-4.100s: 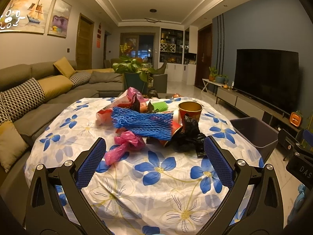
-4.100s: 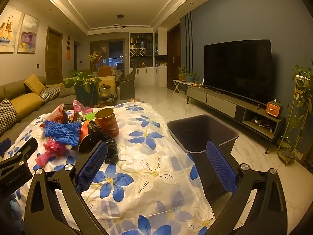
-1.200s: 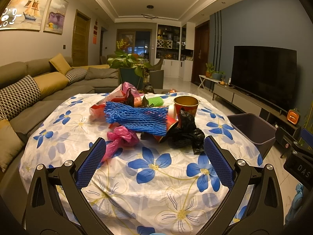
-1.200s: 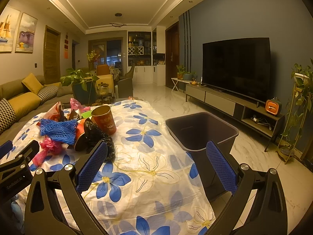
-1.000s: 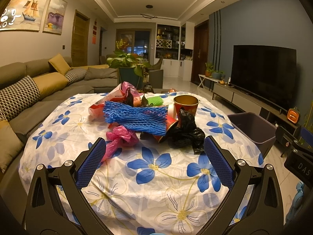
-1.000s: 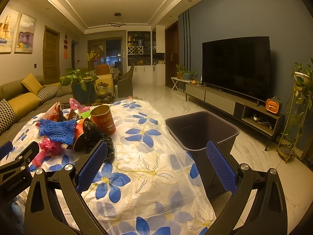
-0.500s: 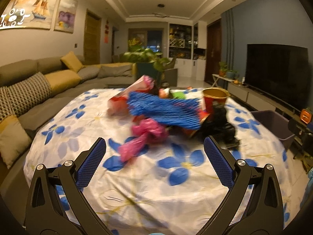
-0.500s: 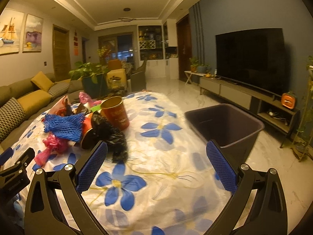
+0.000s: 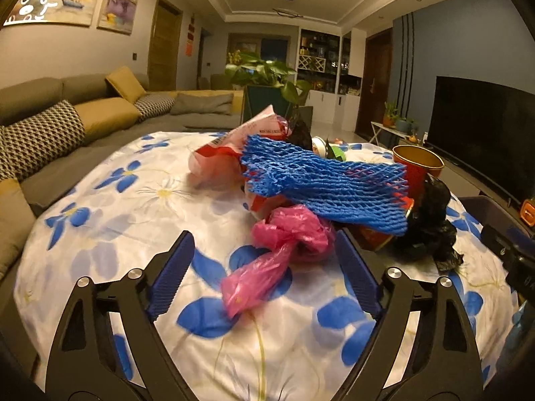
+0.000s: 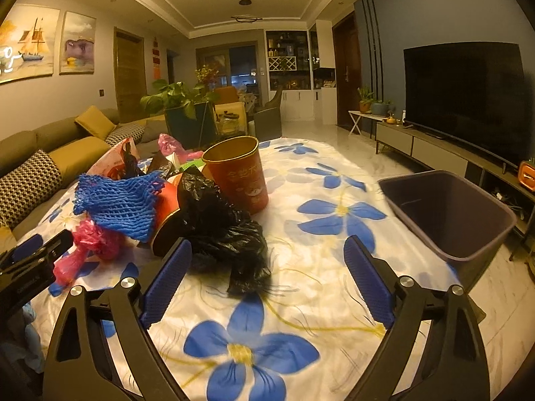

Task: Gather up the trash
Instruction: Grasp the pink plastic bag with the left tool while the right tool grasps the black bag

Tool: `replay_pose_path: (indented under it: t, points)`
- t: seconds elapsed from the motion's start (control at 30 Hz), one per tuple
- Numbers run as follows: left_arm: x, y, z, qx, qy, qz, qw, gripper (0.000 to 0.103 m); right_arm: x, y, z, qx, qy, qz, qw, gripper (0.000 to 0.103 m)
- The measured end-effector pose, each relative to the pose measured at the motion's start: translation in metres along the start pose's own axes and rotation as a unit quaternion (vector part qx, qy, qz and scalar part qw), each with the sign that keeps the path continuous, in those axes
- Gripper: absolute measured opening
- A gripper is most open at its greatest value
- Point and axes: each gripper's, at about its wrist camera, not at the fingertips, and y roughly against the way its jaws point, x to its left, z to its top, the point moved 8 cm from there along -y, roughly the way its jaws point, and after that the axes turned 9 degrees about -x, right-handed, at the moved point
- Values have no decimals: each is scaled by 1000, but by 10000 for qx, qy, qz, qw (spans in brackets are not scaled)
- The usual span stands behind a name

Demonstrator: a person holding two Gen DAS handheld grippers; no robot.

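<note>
A heap of trash lies on the floral tablecloth: a blue foam net, a crumpled pink plastic bag, a black plastic bag, a red paper cup and a red-and-white wrapper. My left gripper is open, its fingers on either side of the pink bag, not touching it. My right gripper is open just short of the black bag. A dark bin stands at the table's right edge.
A grey sofa with yellow and patterned cushions runs along the left. A potted plant stands behind the table. A TV on a low cabinet lines the right wall, with marble floor between.
Both grippers have moved forward and down toward the heap. The pink bag now sits between the left fingers, and the black bag is close before the right fingers.
</note>
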Motion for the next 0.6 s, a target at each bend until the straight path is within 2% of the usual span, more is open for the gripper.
replay_pose_path:
  t: [0.1, 0.37, 0.43, 0.57, 0.6]
  points:
    - [-8, -14, -1, 89, -138, -108, 9998, 79, 1, -12, -2, 23, 6, 25, 10000, 82]
    - [-19, -42, -21, 608, -164, -486, 9968, 46, 10, -37, -10, 187, 63, 194, 9996, 77]
    - [-20, -44, -25, 649, -183, -595, 9960, 38, 13, -43, -12, 254, 60, 227, 9994, 73]
    - [-19, -42, -26, 682, -129, -690, 9952, 30, 16, -52, -20, 429, 27, 316, 9986, 64]
    - [-18, -40, -26, 690, -99, -693, 9952, 29, 17, -54, -22, 464, 25, 342, 9983, 59]
